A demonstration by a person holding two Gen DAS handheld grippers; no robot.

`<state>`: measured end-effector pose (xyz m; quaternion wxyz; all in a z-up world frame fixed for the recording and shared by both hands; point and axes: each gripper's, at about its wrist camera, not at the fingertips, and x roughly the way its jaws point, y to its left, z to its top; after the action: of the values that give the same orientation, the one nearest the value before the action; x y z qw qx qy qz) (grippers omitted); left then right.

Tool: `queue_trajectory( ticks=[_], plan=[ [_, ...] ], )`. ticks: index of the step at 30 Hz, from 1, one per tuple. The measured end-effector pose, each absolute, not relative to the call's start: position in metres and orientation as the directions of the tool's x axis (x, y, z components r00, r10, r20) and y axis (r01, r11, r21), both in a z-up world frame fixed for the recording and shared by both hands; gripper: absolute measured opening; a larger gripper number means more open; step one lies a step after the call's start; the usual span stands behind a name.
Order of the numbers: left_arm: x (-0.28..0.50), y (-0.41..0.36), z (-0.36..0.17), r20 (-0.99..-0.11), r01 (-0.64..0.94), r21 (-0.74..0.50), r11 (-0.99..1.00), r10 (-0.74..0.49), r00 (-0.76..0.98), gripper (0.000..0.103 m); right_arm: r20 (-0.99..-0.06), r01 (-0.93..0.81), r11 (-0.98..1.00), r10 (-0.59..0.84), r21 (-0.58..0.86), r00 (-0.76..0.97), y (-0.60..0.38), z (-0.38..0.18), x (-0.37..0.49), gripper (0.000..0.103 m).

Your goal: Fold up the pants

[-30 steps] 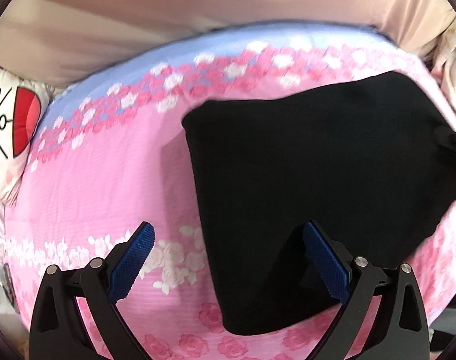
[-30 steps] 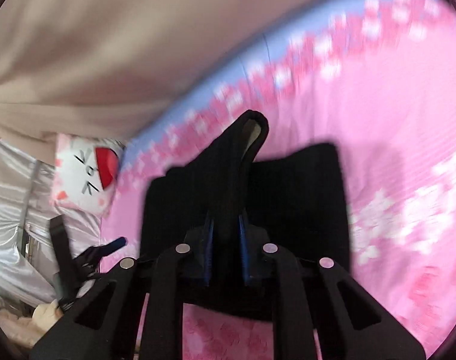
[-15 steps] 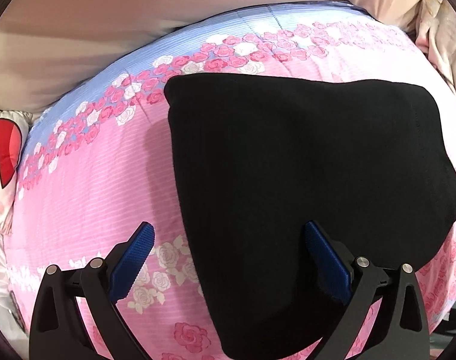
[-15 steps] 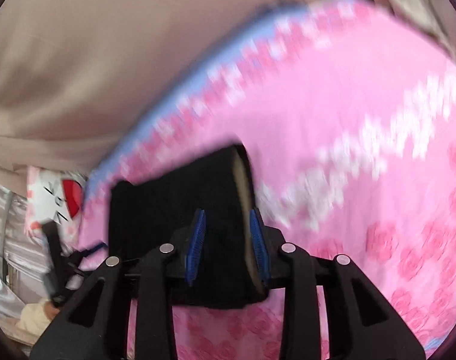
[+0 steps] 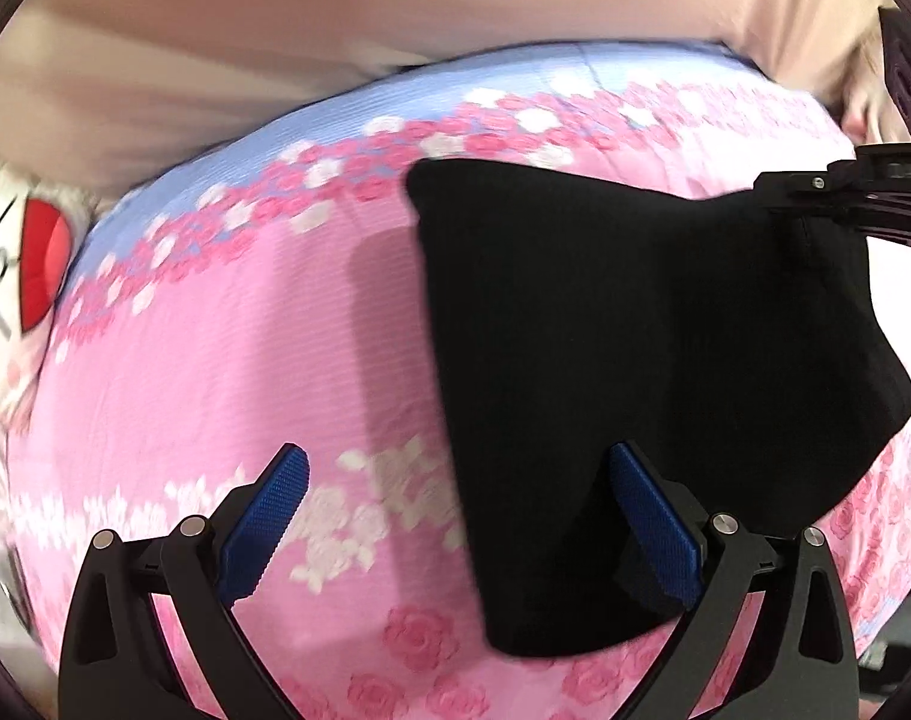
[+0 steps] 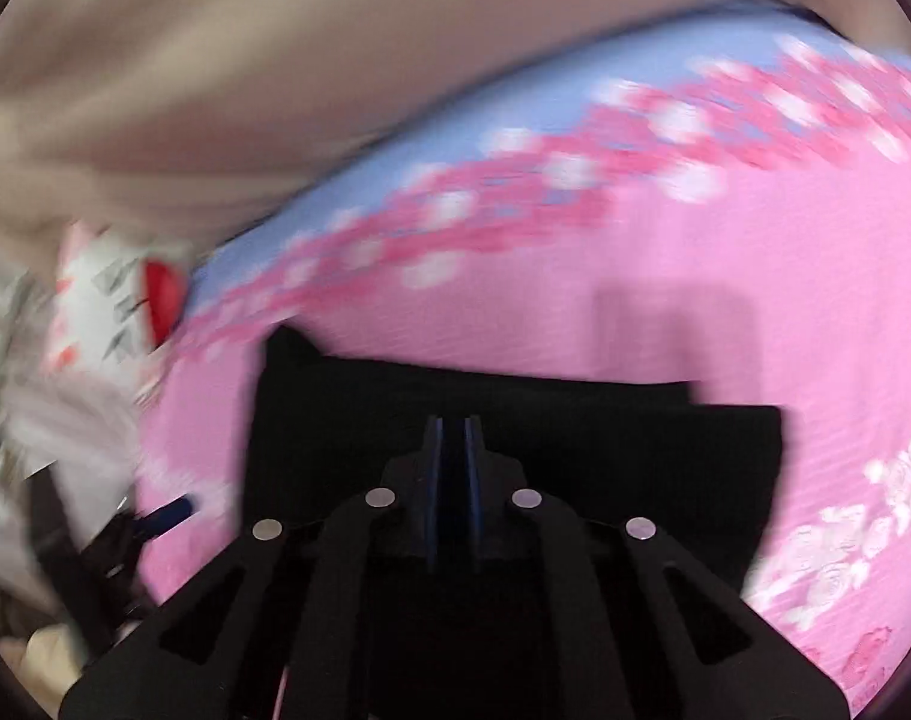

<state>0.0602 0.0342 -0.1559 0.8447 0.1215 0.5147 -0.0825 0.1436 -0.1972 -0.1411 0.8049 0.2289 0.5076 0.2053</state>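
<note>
The black pants [image 5: 647, 372] lie folded into a compact bundle on the pink floral bedsheet [image 5: 215, 372]. My left gripper [image 5: 455, 516] is open and empty, its blue pads straddling the near left edge of the bundle. My right gripper [image 6: 453, 450] has its blue pads pressed nearly together on the black fabric [image 6: 515, 420] at the bundle's far right edge. It also shows in the left wrist view [image 5: 815, 204], gripping that corner.
A beige curtain [image 5: 395, 12] hangs behind the bed. A white cartoon pillow [image 5: 11, 264] with a red mouth lies at the bed's left edge. Silver fabric [image 6: 23, 408] sits left of the bed in the blurred right wrist view.
The right gripper has closed tighter on the pants and lowered its held edge onto the bundle. The left gripper stays open, and its view has shifted slightly.
</note>
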Motion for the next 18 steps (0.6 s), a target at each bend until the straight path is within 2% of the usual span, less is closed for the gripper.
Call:
queue_trajectory(
  ticks=[2, 5, 6, 7, 8, 10, 12, 13, 15, 17, 18],
  plan=[
    [0.054, 0.045, -0.155, -0.891, 0.235, 0.107, 0.966, -0.012, 0.454, 0.098, -0.707, -0.170, 0.780, 0.621, 0.603, 0.340, -0.153, -0.143, 0.159, 0.008],
    [0.049, 0.058, -0.157, -0.898, 0.206, 0.094, 0.974, -0.006, 0.439, 0.098, -0.737, -0.243, 0.783, 0.621, 0.572, 0.267, -0.088, -0.162, 0.187, 0.008],
    [0.048, 0.061, -0.158, -0.900, 0.196, 0.101, 0.975, 0.005, 0.437, 0.098, -0.758, -0.238, 0.803, 0.595, 0.547, 0.267, -0.074, -0.174, 0.200, 0.007],
    [0.048, 0.062, -0.159, -0.897, 0.185, 0.116, 0.976, 0.023, 0.441, 0.098, -0.771, -0.220, 0.816, 0.578, 0.535, 0.268, -0.066, -0.186, 0.215, 0.001],
    [0.047, 0.063, -0.158, -0.893, 0.179, 0.124, 0.976, 0.031, 0.448, 0.098, -0.786, -0.174, 0.829, 0.559, 0.531, 0.265, -0.063, -0.199, 0.231, 0.000],
    [0.047, 0.066, -0.157, -0.885, 0.176, 0.134, 0.975, 0.038, 0.465, 0.098, -0.768, -0.102, 0.803, 0.593, 0.588, 0.241, -0.067, -0.210, 0.247, 0.000],
    [0.049, 0.067, -0.157, -0.881, 0.179, 0.151, 0.972, 0.050, 0.470, 0.098, -0.750, -0.075, 0.783, 0.616, 0.618, 0.242, -0.074, -0.195, 0.243, 0.000],
    [0.049, 0.068, -0.159, -0.882, 0.174, 0.159, 0.972, 0.060, 0.468, 0.098, -0.725, -0.105, 0.767, 0.634, 0.633, 0.269, -0.075, -0.182, 0.234, 0.006],
    [0.048, 0.072, -0.164, -0.888, 0.166, 0.148, 0.975, 0.057, 0.456, 0.098, -0.698, -0.172, 0.752, 0.656, 0.636, 0.286, -0.065, -0.160, 0.215, 0.005],
    [0.048, 0.074, -0.167, -0.891, 0.155, 0.136, 0.978, 0.052, 0.452, 0.098, -0.741, -0.221, 0.784, 0.620, 0.580, 0.258, -0.047, -0.164, 0.210, 0.005],
    [0.049, 0.074, -0.168, -0.892, 0.154, 0.135, 0.979, 0.053, 0.449, 0.098, -0.777, -0.230, 0.815, 0.578, 0.532, 0.250, -0.037, -0.176, 0.217, 0.001]
  ],
)
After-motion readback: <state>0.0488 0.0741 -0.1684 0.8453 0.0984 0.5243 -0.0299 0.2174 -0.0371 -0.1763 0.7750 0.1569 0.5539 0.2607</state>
